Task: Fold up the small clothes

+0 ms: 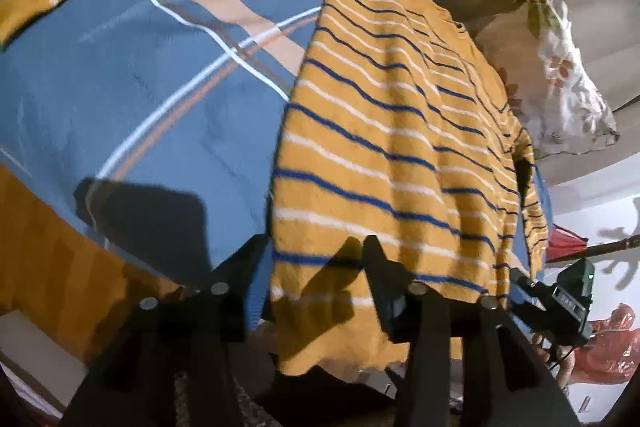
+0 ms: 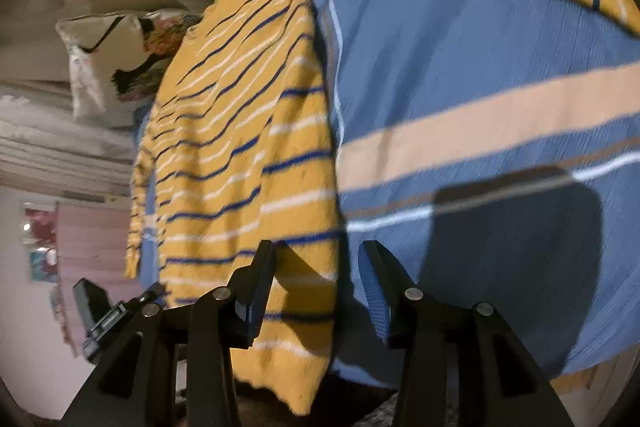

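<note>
While both claws gape, the striped sweater point(image 1: 380, 147) shows no label.

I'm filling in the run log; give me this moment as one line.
stage: pre-grasp | striped sweater spread on blue bedsheet | left gripper open at hem | right gripper open at hem | nothing held

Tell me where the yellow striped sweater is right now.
The yellow striped sweater lies spread on the blue striped bedspread: right of centre in the left wrist view, left of centre in the right wrist view, its hem overhanging the near edge.
</note>
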